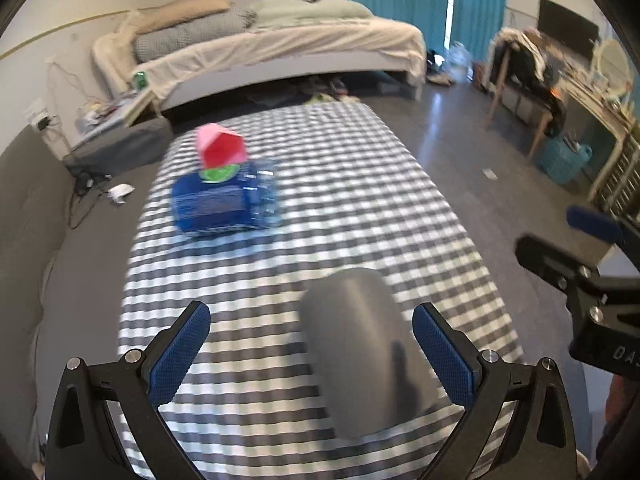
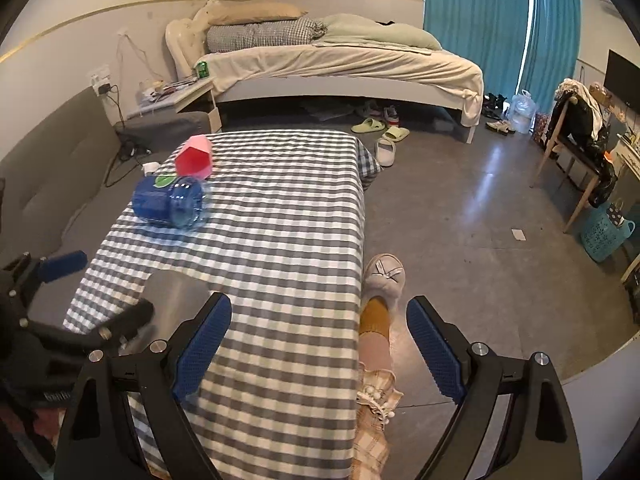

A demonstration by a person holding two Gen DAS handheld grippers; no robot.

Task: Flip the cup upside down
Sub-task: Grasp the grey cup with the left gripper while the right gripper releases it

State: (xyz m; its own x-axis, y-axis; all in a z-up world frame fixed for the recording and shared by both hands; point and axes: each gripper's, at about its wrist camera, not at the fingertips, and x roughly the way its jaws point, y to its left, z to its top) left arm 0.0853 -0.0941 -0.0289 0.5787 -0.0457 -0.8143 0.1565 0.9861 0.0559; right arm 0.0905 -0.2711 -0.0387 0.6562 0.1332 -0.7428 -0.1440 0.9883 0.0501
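Left tongs [image 1: 312, 356] spread wide, the grey cup [image 1: 360, 344] standing between the blue pads, nearer the right one, on the checkered tabletop [image 1: 340, 208]; right tongs [image 2: 320, 344] gape empty at three o'clock

Soft daylight enters through the gap in the teal curtains [image 2: 500, 24], leaving glare on the grey floor [image 2: 480, 200]. The left wrist view is motion-blurred, smearing the grey-and-white checked tablecloth [image 1: 320, 208]; the right wrist view is sharp. Fisheye bending and dark vignetting mark both edges.

Unmade bed [image 2: 340, 64], teal curtains [image 2: 500, 24] (daylight between), grey floor [image 2: 480, 220]
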